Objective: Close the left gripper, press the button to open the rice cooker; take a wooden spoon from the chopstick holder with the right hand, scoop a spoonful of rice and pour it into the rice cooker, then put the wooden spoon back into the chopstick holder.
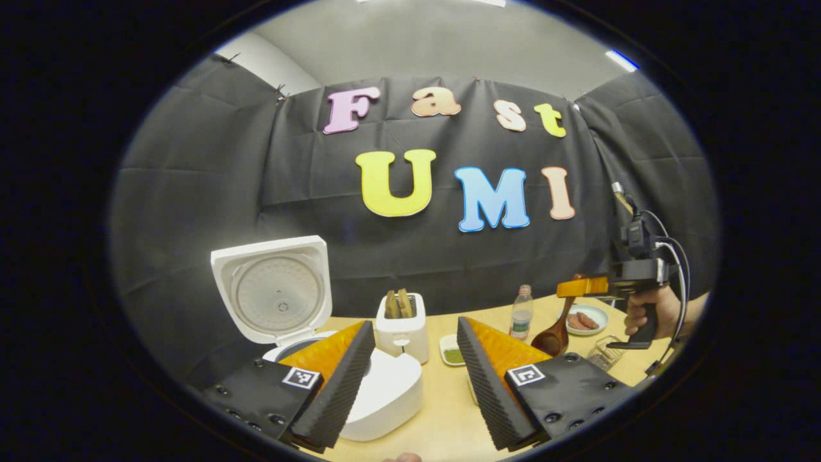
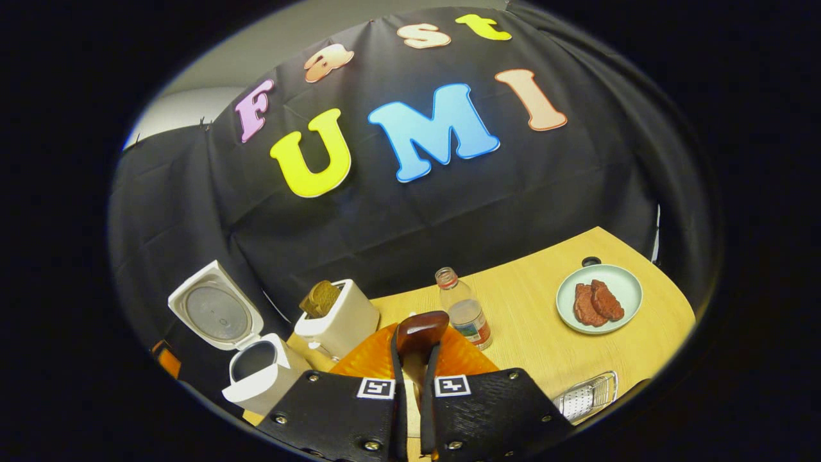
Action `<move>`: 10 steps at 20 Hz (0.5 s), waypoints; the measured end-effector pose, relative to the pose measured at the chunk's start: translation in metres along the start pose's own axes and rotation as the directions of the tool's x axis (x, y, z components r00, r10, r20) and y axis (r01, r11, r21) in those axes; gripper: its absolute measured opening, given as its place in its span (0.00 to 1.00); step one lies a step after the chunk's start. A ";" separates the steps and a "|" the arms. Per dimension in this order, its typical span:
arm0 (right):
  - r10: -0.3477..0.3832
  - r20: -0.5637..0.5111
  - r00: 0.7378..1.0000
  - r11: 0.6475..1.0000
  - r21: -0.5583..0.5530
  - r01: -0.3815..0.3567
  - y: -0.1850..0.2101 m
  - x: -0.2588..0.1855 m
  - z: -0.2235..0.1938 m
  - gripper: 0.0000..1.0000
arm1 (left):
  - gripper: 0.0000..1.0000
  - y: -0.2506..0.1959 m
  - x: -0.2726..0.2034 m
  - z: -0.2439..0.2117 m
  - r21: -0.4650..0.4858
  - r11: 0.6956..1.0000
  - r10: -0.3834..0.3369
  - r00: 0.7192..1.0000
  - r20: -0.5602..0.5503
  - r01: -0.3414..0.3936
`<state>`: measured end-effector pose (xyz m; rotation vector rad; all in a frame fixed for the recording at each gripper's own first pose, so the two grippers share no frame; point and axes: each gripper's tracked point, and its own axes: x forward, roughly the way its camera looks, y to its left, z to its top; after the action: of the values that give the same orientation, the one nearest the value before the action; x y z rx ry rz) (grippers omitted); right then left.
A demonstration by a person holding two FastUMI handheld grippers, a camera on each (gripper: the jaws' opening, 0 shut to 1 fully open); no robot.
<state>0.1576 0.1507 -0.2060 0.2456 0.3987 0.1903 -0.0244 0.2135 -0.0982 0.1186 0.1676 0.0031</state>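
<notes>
The white rice cooker (image 1: 385,391) stands open with its lid (image 1: 276,289) raised, just behind my left gripper's left finger. My left gripper (image 1: 415,327) is open and holds nothing. In the left gripper view, at the right, a hand holds my right gripper (image 1: 580,287), and the wooden spoon (image 1: 555,333) hangs from it bowl down above the table. In the right gripper view my right gripper (image 2: 415,350) is shut on the wooden spoon (image 2: 420,328), whose dark rounded end sticks out past the fingers. The open rice cooker (image 2: 256,375) sits low at the left there.
A white toaster (image 1: 403,327) with bread stands mid-table, beside a small dish of green stuff (image 1: 452,354) and a plastic bottle (image 2: 465,314). A pale plate (image 2: 625,282) with brown meat pieces lies at the right. A mesh holder (image 2: 587,396) sits near the table's front edge.
</notes>
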 end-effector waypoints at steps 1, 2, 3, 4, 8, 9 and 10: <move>-0.013 -0.023 1.000 0.999 -0.043 0.012 -0.002 0.011 -0.011 0.08 | 0.88 0.005 0.001 -0.002 0.001 1.000 0.001 1.000 -0.005 -0.001; -0.030 -0.052 0.998 0.995 -0.096 0.025 -0.003 0.021 -0.022 0.08 | 0.88 0.010 0.002 -0.005 0.000 1.000 0.002 1.000 -0.010 -0.002; -0.043 -0.078 0.996 0.988 -0.149 0.031 -0.003 0.030 -0.033 0.09 | 0.88 0.015 0.003 -0.006 -0.003 1.000 0.003 1.000 -0.014 -0.003; -0.050 -0.102 0.994 0.979 -0.203 0.028 -0.002 0.037 -0.044 0.08 | 0.88 0.020 0.003 -0.009 -0.005 1.000 0.008 1.000 -0.017 -0.008; -0.059 -0.159 0.985 0.943 -0.332 0.003 0.005 0.052 -0.079 0.08 | 0.88 0.034 0.007 -0.019 -0.019 0.999 0.026 0.999 -0.034 -0.027; -0.051 -0.166 0.985 0.947 -0.321 -0.005 0.010 0.053 -0.084 0.09 | 0.88 0.037 0.007 -0.020 -0.023 0.999 0.031 0.999 -0.038 -0.032; -0.039 -0.180 0.983 0.956 -0.291 -0.016 0.015 0.054 -0.088 0.08 | 0.91 0.040 0.007 -0.023 -0.028 0.999 0.036 0.998 -0.042 -0.038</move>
<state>0.1683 0.1952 -0.2999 -0.0669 0.5495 0.2589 -0.0209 0.2556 -0.1173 0.0928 0.2068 0.0449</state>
